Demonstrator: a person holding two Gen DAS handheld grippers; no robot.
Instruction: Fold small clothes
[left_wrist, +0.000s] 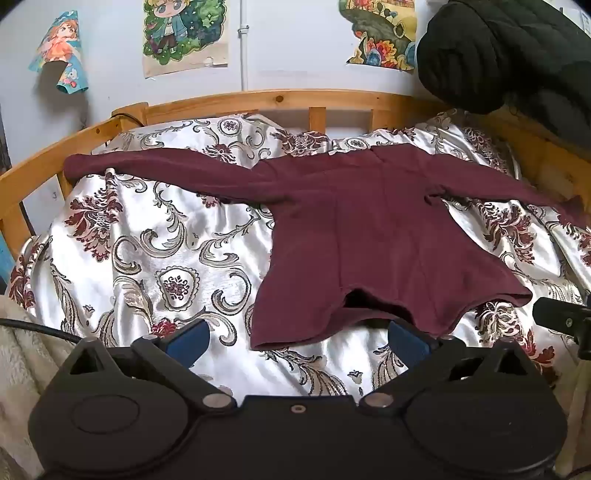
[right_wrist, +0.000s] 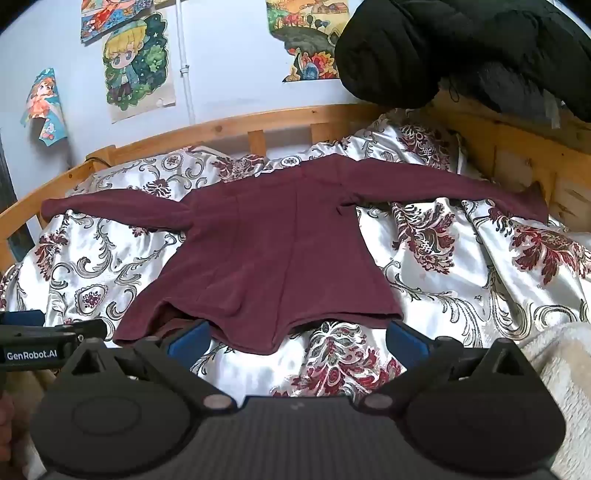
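A maroon long-sleeved top (left_wrist: 369, 229) lies spread flat on the patterned bedspread (left_wrist: 147, 240), both sleeves stretched out sideways, hem toward me. My left gripper (left_wrist: 299, 341) is open and empty, just short of the hem's left part. The top also shows in the right wrist view (right_wrist: 266, 258). My right gripper (right_wrist: 297, 339) is open and empty at the hem, its blue pads (right_wrist: 188, 341) on either side of the hem's lower edge. The left gripper's body (right_wrist: 48, 341) shows at the left edge of the right wrist view.
A wooden bed rail (left_wrist: 258, 101) runs along the back and sides. A black garment (left_wrist: 517, 55) hangs at the upper right. Posters (left_wrist: 184, 33) are on the wall. A cream fleece blanket (right_wrist: 554, 369) lies at the near right edge.
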